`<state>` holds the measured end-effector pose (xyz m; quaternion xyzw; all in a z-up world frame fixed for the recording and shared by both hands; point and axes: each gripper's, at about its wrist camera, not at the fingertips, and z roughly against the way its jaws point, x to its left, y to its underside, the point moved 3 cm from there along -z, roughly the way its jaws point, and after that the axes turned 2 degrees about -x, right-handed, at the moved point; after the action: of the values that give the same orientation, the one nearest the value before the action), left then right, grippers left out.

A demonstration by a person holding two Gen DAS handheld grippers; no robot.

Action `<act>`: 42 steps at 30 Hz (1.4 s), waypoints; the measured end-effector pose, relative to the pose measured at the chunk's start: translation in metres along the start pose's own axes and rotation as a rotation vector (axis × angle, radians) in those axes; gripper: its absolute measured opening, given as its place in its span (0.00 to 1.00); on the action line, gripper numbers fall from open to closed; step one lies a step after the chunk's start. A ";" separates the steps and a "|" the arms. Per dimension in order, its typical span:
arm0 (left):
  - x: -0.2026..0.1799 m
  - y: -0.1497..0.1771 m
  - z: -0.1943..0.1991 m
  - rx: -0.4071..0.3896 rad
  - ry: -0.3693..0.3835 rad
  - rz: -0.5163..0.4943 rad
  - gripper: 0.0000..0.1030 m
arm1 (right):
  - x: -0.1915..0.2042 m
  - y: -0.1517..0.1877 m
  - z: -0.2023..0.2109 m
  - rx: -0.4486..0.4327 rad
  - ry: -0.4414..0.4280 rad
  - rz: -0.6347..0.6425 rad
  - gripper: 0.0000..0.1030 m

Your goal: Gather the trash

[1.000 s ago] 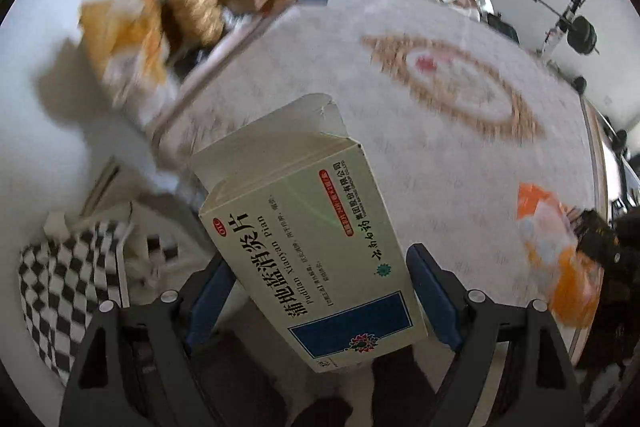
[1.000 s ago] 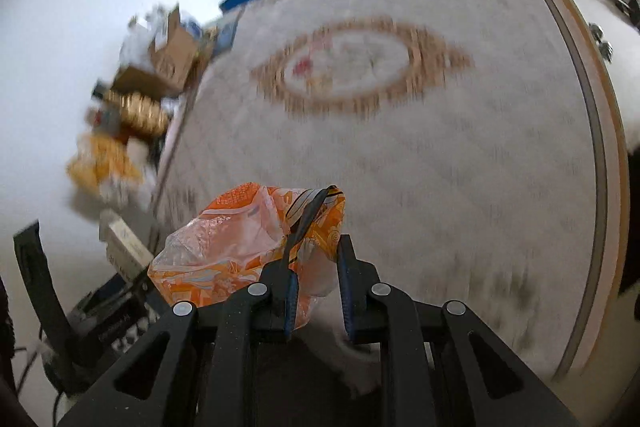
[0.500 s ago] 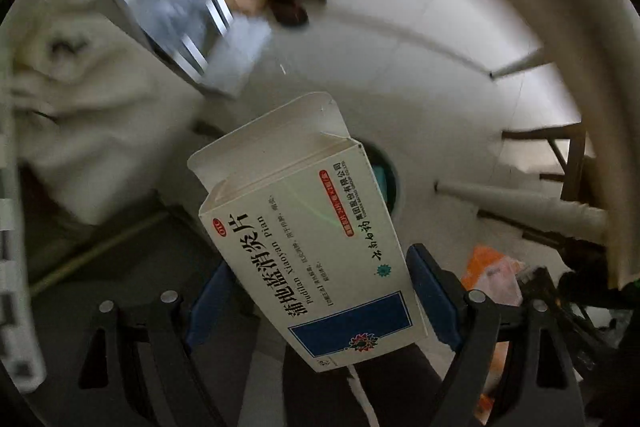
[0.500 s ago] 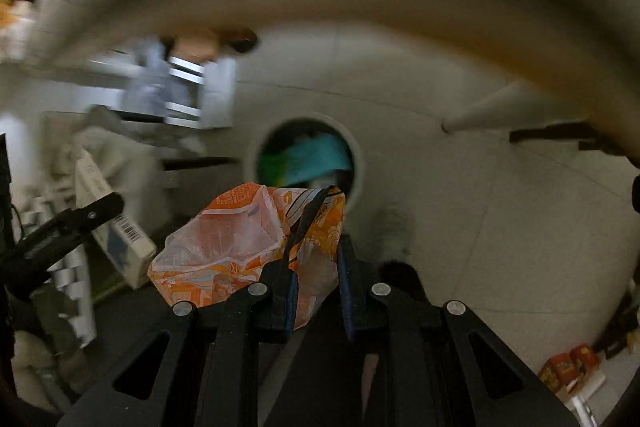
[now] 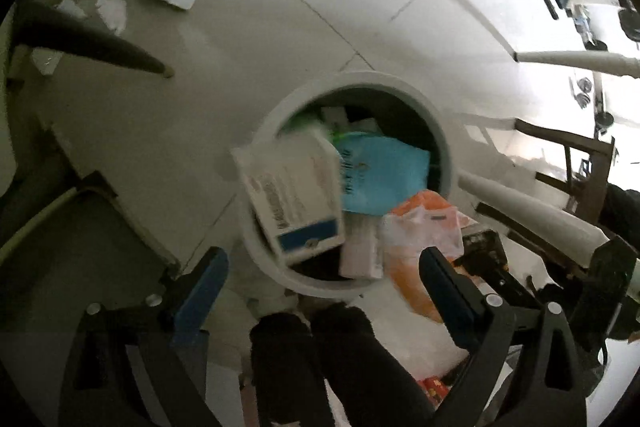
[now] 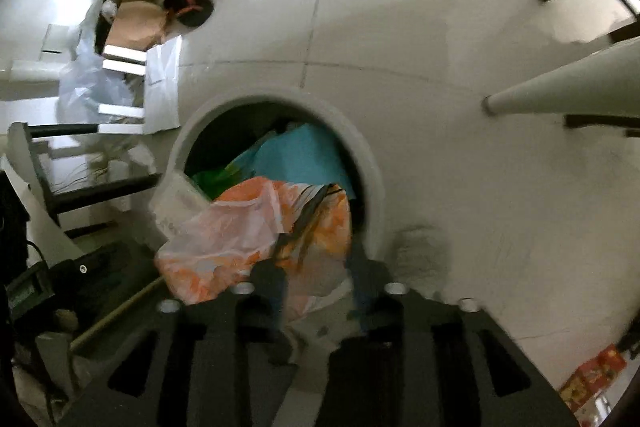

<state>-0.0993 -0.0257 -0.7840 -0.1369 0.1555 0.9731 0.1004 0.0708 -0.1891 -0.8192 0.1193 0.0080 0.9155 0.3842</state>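
Half a second ago the medicine box sat clamped in the left claw above the floor; now it is free of the pads, tilted, over the near-left rim of the waste bin, its lower end inside the opening. Left claw jaws are opening, spread wide, nothing pressed between them. The orange plastic bag, earlier pinched in the shut right claw, now hangs loose between that claw's parted fingers, draping over the bin's near rim; those jaws are opening too, and no pad is seen to press the film. Both views have gone from rug and room to looking steeply down into the bin. Box: stiff white card, rectangular, blue band at the bottom edge, print blurred. Bag: thin crinkled film, translucent white with orange patches. Bin: round, smooth pale grey plastic, dark inside, holding a flat turquoise packet and green scraps. Around the bin, glossy pale floor tiles and tapered white furniture legs.
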 end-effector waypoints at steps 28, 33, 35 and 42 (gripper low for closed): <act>-0.157 0.129 0.309 -0.195 -0.311 -0.471 0.95 | 0.046 0.088 0.383 -0.048 -0.005 0.120 0.98; -0.186 0.148 0.378 -0.191 -0.217 -0.615 0.95 | 0.066 0.117 0.472 -0.087 -0.092 0.036 0.98; -0.192 0.155 0.397 -0.199 -0.185 -0.658 0.95 | 0.075 0.129 0.501 -0.111 -0.116 0.011 0.98; -0.205 0.176 0.468 -0.209 -0.057 -0.748 0.95 | 0.105 0.170 0.581 -0.215 -0.170 -0.042 0.98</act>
<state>-0.0578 -0.0660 -0.2463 -0.1665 -0.0082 0.8833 0.4382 0.0114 -0.2801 -0.2142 0.1543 -0.1202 0.8894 0.4131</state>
